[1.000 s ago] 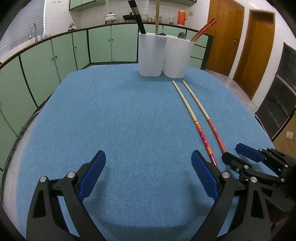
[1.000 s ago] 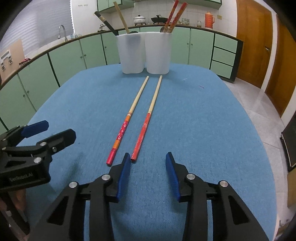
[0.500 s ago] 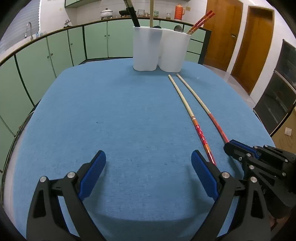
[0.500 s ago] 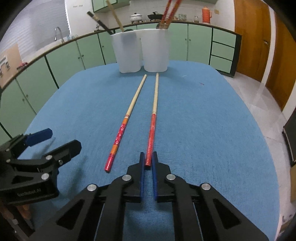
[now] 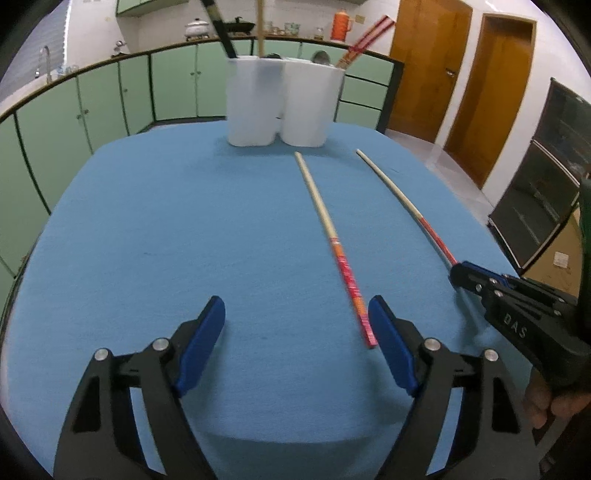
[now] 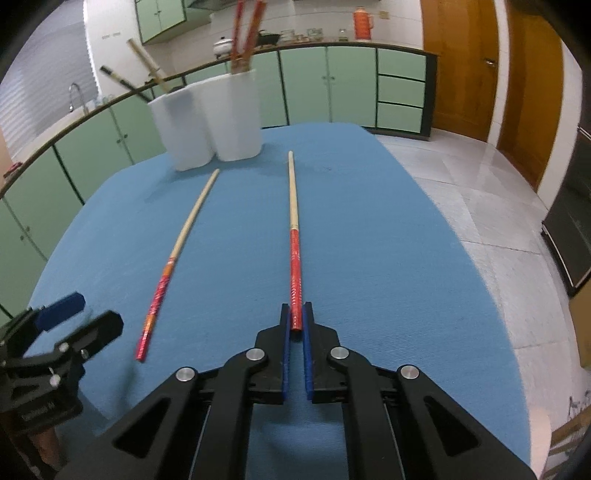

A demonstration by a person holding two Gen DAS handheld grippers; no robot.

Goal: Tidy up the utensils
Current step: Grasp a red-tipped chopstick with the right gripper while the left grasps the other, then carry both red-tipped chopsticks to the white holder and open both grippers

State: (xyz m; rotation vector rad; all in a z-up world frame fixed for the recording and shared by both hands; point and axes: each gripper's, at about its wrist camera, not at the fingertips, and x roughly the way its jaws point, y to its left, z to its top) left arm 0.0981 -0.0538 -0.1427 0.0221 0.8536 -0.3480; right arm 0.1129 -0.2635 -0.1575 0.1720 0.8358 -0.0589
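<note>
Hidden ends, cropped handles and motion blur

In the right wrist view, the red end of the held chopstick point(image 6: 294, 258) vanishes between the pads of the right gripper point(image 6: 294, 319), and the left gripper point(image 6: 79, 314) at lower left is smeared and cut by the frame edge. In the left wrist view, the other chopstick point(image 5: 334, 243) blurs toward its red end, and the utensils point(image 5: 236, 33) in the white holder point(image 5: 280, 103) run off the top edge.
</note>
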